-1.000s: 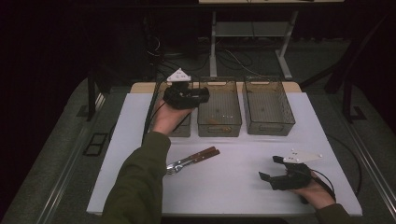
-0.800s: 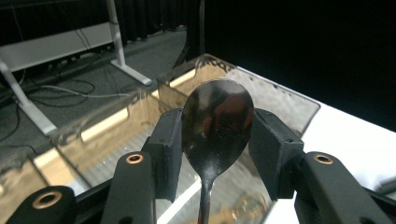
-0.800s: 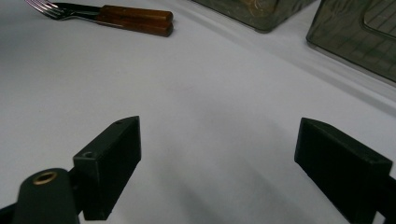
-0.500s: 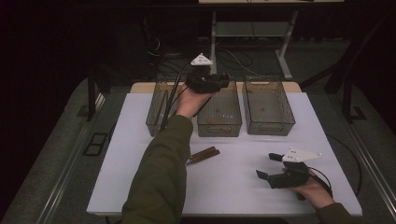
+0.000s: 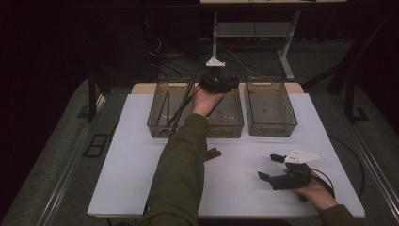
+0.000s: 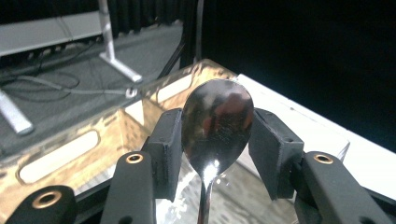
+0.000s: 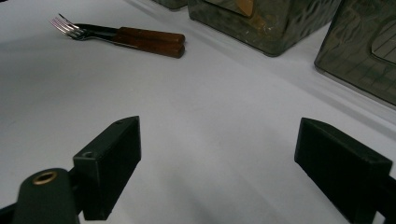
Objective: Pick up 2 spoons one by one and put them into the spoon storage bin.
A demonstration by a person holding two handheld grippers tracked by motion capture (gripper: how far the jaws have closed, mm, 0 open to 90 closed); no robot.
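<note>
Your right gripper [image 5: 272, 168] at 5 o'clock, low over table [image 5: 127, 179] — jaws spread wide, nothing between. Wood-handled cutlery [image 7: 126, 36] mid-table. Your left gripper [image 5: 217, 84] at 12 o'clock above middle bin [image 5: 226, 123] — clamped on spoon [image 6: 217, 122], bowl between pads.

A white-topped table [image 5: 141, 141] is set on a grey carpeted floor [image 5: 56, 155] in a dimly lit room, with a dark backdrop [image 5: 94, 28] behind it, where loose cables [image 5: 174, 61] and a light metal frame [image 5: 282, 52] are seen.
</note>
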